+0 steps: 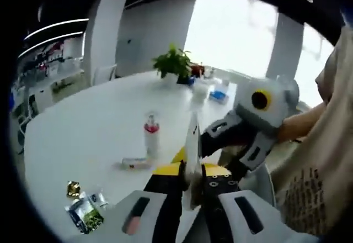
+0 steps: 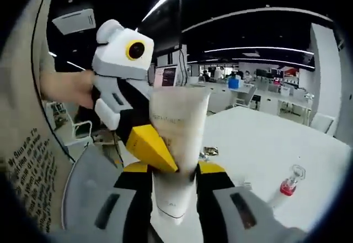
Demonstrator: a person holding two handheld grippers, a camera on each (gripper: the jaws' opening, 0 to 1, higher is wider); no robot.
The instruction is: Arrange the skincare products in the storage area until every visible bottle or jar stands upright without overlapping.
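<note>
A white squeeze tube is held up in the air, flat crimped end up and cap end down. My right gripper is shut on its lower part. My left gripper comes in from the left with one yellow-tipped jaw across the tube's front. In the left gripper view the same tube shows edge-on between the close-set jaws of my left gripper, with my right gripper coming in from the right. A clear bottle with a red cap stands upright on the white table. A small tube lies flat beside it.
Several sachets and a gold packet lie near the table's near edge. A potted plant and a blue box stand at the far end. A person's hand and printed shirt are close on the right. Office desks fill the background.
</note>
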